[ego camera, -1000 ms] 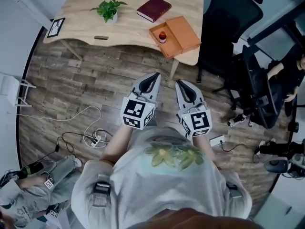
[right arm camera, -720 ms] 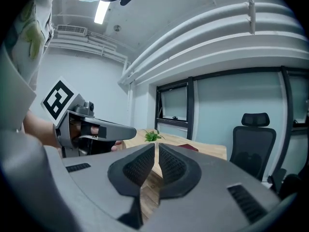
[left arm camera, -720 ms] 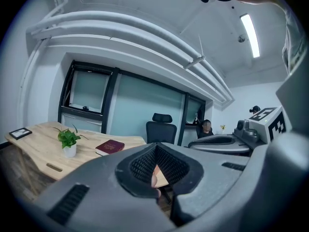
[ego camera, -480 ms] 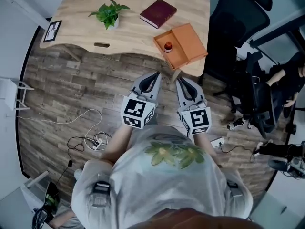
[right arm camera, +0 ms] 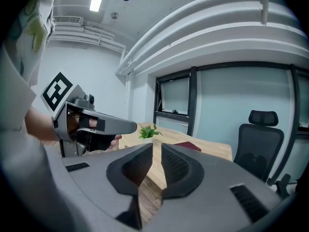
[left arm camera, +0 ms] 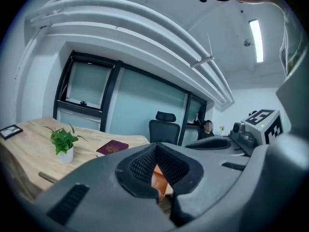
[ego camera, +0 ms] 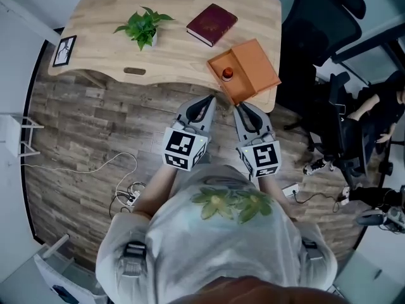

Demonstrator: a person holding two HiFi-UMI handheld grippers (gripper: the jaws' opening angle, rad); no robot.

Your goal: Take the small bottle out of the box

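While both grippers hover over the floor short of the table's near edge, one small bottle (ego camera: 226, 75) stands inside the one open box (ego camera: 217, 64).

One table (ego camera: 114, 59) carries four things. A plant (ego camera: 142, 25) sits mid-left, a book (ego camera: 212, 24) lies towards the far edge, a framed card (ego camera: 63, 49) is at the left corner, and the box is at the near right corner with its lid laid flat towards the right edge. The near edge between plant and box is bare wood. One office chair (ego camera: 310, 37) stands close off the right edge. The left gripper (ego camera: 208, 100) has its jaws together with nothing between them. The right gripper (ego camera: 240, 109) has its jaws opening to a narrow gap, also with nothing in it.
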